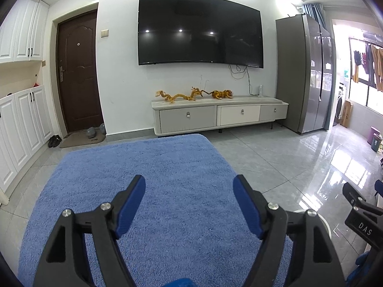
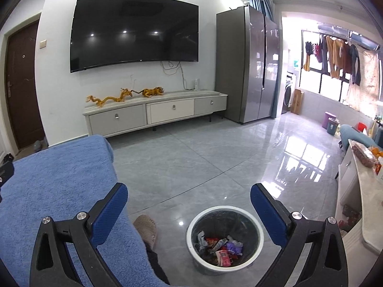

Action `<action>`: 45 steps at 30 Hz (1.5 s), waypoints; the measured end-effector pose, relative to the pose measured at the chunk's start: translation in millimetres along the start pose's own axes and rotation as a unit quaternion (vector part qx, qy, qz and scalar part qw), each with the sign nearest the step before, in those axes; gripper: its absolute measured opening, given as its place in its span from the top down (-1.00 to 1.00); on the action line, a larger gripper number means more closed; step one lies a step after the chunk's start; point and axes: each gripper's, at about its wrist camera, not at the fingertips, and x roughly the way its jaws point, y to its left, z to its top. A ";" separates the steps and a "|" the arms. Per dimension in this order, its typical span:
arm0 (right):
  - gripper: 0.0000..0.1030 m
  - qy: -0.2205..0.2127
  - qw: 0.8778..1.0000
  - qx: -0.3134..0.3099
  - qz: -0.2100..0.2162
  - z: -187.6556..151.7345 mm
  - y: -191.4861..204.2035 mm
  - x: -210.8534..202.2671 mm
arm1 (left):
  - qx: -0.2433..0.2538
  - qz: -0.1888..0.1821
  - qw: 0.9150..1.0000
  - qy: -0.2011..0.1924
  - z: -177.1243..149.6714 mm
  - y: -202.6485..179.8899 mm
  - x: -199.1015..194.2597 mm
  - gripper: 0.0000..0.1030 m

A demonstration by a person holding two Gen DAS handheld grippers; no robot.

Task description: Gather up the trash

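Two hand-held grippers, black with blue pads, point slightly downward across a living room.

The left gripper [image 1: 189,192] hangs over a blue cloth [image 1: 143,179] that covers a flat surface. Its jaws stand apart with only the cloth showing between them; nothing is gripped. At the right edge of this view, part of the right gripper [image 1: 359,217] shows, marked "DAS". A sliver of a white bin rim peeks out behind the left gripper's right finger.

The right gripper [image 2: 189,201] is spread wide, released, holding nothing. Beneath it, on the grey tiled floor [image 2: 203,157], stands the bin [image 2: 191,234], round with a white rim and a dark liner. The trash [image 2: 221,247] lies inside it at the bottom: crumpled wrappers in red, purple, white and pink. The bin sits just beside the cloth's edge. Between bin and cloth, a person's foot in a beige slipper [image 2: 146,227] rests on the floor, with a dark trouser leg below it in the frame.

Across the room, a large dark TV [image 2: 134,31] hangs on a white wall. Under it runs a low cabinet [image 2: 155,112] with three drawers; a golden dragon [image 2: 110,98] and a tiger figure [image 2: 153,92] stand on top. A tall grey fridge [image 2: 246,64] stands to the right of the cabinet, a brown door [image 1: 76,71] to the left. Further right, laundry [image 2: 335,52] hangs before a bright window, and a white counter [image 2: 366,191] with food packets runs along the right edge.
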 end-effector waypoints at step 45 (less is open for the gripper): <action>-1.00 -0.014 0.999 0.002 -0.031 -2.9 -5.5 -2.7 | -0.021 0.040 0.999 -0.010 -5.0 31.0 8.5 -0.84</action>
